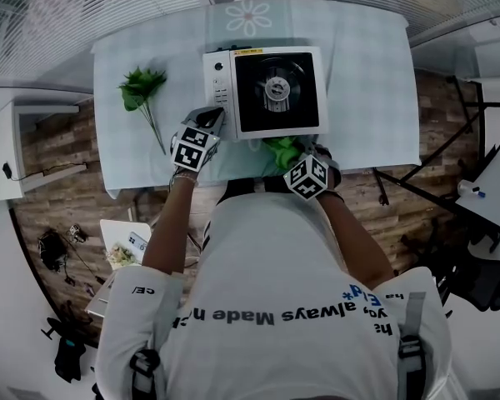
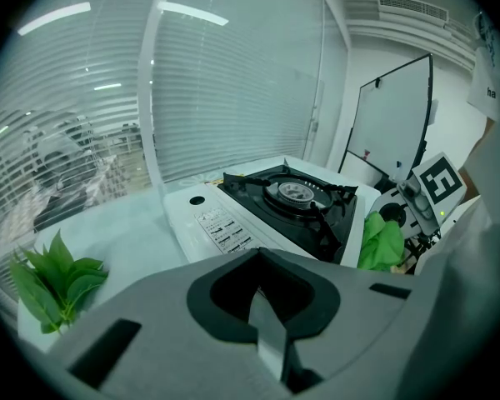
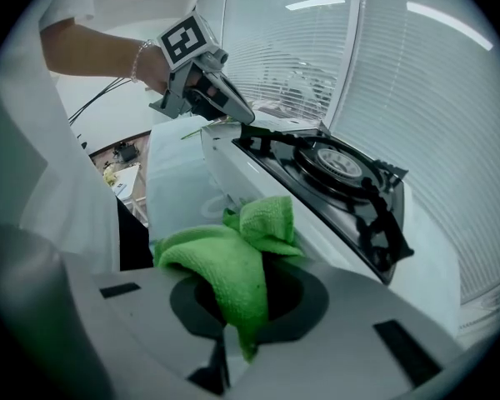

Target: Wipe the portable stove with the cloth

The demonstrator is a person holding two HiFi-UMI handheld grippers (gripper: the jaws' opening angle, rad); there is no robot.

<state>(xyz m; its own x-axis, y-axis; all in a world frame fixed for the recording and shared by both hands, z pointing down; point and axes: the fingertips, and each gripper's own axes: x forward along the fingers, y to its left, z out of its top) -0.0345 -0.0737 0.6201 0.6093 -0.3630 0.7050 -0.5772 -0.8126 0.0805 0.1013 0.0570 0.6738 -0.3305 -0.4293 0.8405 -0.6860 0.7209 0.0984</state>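
The portable stove (image 1: 267,94) has a white body and a black top with a round burner, and stands mid-table. A green cloth (image 1: 282,150) lies bunched at its near edge, and my right gripper (image 1: 298,158) is shut on it. In the right gripper view the cloth (image 3: 233,257) hangs out of the right gripper (image 3: 233,340) beside the stove (image 3: 333,182). My left gripper (image 1: 210,122) is at the stove's near left corner by the control panel. Seen in its own view, the left gripper (image 2: 262,307) is shut with nothing between its jaws, and the stove (image 2: 275,202) lies just ahead.
A leafy green sprig (image 1: 142,90) lies on the pale tablecloth (image 1: 367,82) left of the stove. Blinds and glass run behind the table's far edge. A whiteboard (image 2: 392,115) stands to the right, and small items lie scattered on the wooden floor (image 1: 58,248).
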